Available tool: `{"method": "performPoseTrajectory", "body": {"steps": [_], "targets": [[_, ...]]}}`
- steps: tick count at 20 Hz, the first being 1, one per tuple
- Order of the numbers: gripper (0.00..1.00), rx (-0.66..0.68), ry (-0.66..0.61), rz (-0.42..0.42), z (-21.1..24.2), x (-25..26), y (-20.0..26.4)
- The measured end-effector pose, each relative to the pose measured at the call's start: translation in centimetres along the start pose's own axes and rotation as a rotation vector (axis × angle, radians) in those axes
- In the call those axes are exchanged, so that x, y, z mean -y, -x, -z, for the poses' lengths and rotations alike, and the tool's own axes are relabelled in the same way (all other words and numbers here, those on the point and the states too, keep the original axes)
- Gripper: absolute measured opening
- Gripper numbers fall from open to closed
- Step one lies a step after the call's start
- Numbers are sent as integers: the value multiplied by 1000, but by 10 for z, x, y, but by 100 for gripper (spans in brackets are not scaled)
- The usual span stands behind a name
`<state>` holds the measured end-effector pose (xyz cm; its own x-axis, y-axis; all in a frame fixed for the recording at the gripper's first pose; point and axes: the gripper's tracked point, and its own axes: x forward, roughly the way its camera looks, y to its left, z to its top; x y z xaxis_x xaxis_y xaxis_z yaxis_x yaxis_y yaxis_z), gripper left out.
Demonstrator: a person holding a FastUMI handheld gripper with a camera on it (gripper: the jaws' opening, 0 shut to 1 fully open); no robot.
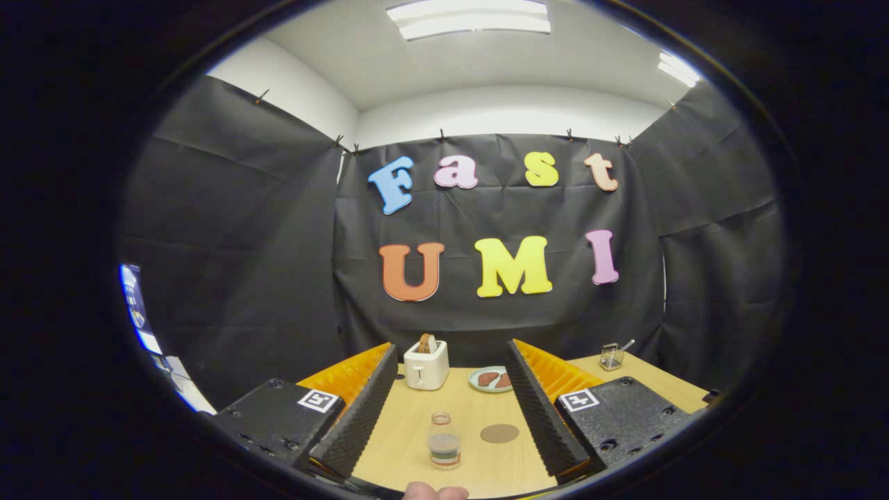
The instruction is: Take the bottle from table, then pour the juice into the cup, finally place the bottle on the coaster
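Note:
A small clear bottle (444, 441) with a banded label and a little liquid in it stands upright on the light wooden table (410, 430). It shows low in the gap between my two fingers, and neither finger touches it. A round brown coaster (499, 433) lies flat just to the right of the bottle, close to the right finger. My gripper (451, 346) is open wide, with nothing held between its fingers.
Beyond the bottle stands a white toaster (426, 367) with a slice of bread in it. Beside it is a pale plate (478, 380) with brown food. A small wire basket (611, 356) sits at the far right. A person's fingertips (435, 492) show at the table's near edge.

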<state>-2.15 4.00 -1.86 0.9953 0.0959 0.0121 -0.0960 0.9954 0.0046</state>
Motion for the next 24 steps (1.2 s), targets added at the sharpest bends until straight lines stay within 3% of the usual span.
{"method": "performPoseTrajectory", "body": {"steps": [9, 19, 24], "targets": [[100, -27, -42, -46, 42, -19, 7], [100, -104, 36, -54, 142, -35, 5], [100, -143, -21, -36, 193, -27, -10]]}}
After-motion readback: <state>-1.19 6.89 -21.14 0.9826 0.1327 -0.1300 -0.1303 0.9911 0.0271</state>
